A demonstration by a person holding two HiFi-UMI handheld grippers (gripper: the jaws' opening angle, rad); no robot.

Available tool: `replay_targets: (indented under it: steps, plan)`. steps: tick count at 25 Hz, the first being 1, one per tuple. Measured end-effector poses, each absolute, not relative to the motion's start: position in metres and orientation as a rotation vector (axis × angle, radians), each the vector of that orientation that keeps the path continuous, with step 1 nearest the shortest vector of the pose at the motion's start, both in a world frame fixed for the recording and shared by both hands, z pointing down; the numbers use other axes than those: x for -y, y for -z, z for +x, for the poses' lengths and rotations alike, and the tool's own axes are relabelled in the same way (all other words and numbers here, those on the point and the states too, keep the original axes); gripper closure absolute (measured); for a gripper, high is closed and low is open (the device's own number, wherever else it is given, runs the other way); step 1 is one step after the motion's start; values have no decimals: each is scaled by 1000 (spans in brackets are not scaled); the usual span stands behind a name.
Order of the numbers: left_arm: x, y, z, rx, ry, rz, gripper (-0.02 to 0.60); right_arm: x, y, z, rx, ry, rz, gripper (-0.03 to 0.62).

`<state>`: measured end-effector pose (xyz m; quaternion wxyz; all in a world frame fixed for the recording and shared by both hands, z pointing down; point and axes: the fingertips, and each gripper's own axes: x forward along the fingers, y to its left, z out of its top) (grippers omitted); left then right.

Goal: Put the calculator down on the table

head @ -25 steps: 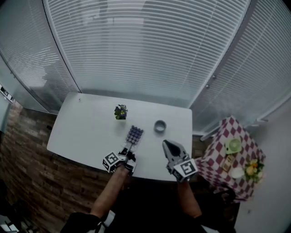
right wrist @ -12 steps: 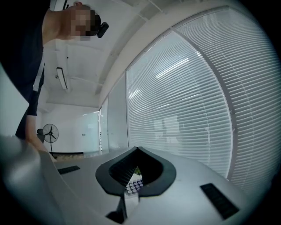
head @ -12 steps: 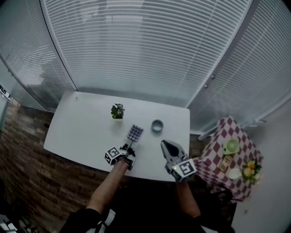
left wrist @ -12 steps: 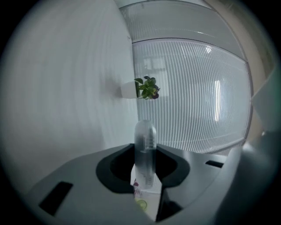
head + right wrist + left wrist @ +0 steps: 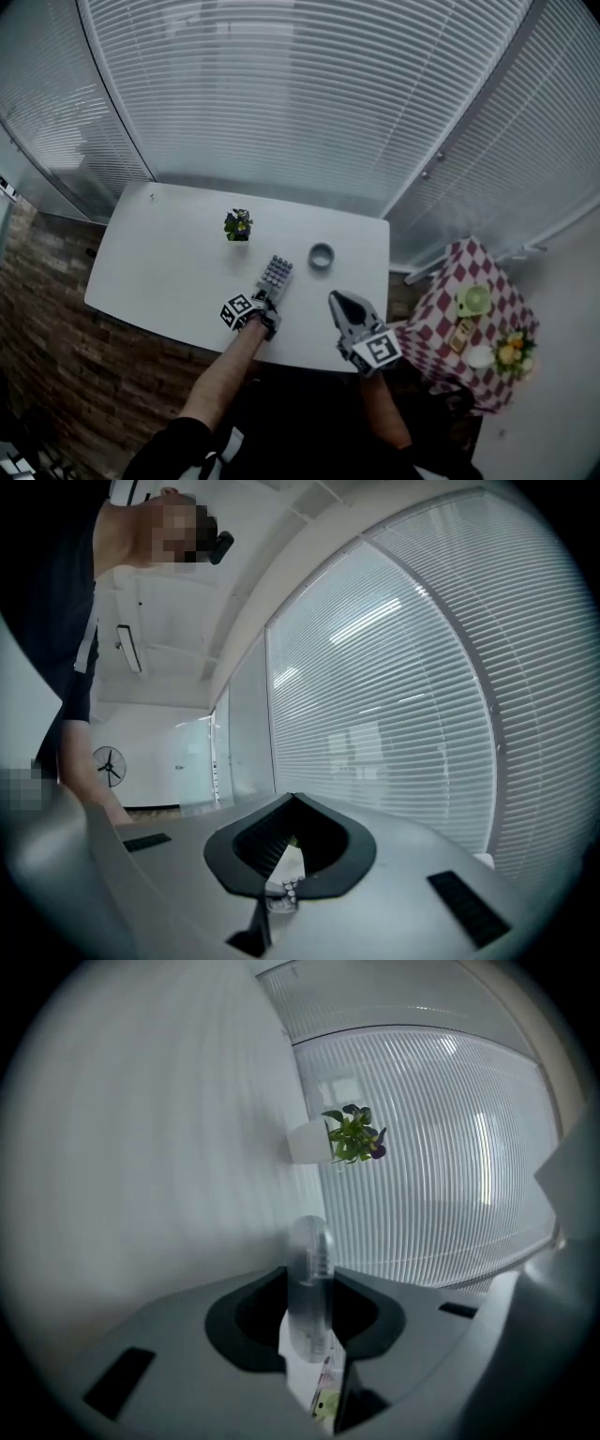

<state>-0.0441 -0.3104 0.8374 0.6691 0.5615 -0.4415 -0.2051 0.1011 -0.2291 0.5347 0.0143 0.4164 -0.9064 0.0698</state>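
The calculator (image 5: 276, 274), grey with rows of purple keys, lies flat over the white table (image 5: 169, 272), near its front edge. My left gripper (image 5: 262, 300) is shut on the calculator's near end. In the left gripper view the calculator (image 5: 309, 1279) shows edge-on between the jaws, close beside the table surface (image 5: 141, 1147); whether it touches I cannot tell. My right gripper (image 5: 337, 298) hovers over the table's front right part, jaws shut, nothing in them. The right gripper view shows only blinds and the room beyond.
A small potted plant (image 5: 237, 225) stands behind the calculator, also seen as the plant (image 5: 353, 1134) ahead of the left jaws. A grey ring (image 5: 321, 255) sits right of the calculator. A side table with a checked cloth (image 5: 433, 323) stands at the right. Window blinds surround the table's far side.
My left gripper has sunk towards the table with the calculator still held. The right gripper has stayed where it was.
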Motion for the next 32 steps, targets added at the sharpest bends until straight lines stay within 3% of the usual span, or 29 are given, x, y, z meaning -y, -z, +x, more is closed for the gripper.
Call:
replay_targets:
  steps: [19, 32]
  plan:
    - [339, -854, -42, 942, 394, 1238, 480, 231, -550, 103, 2767, -286, 1364, 589]
    - [326, -864, -48, 1096, 57, 1121, 439, 233, -547, 98, 2790, -310, 1381, 589]
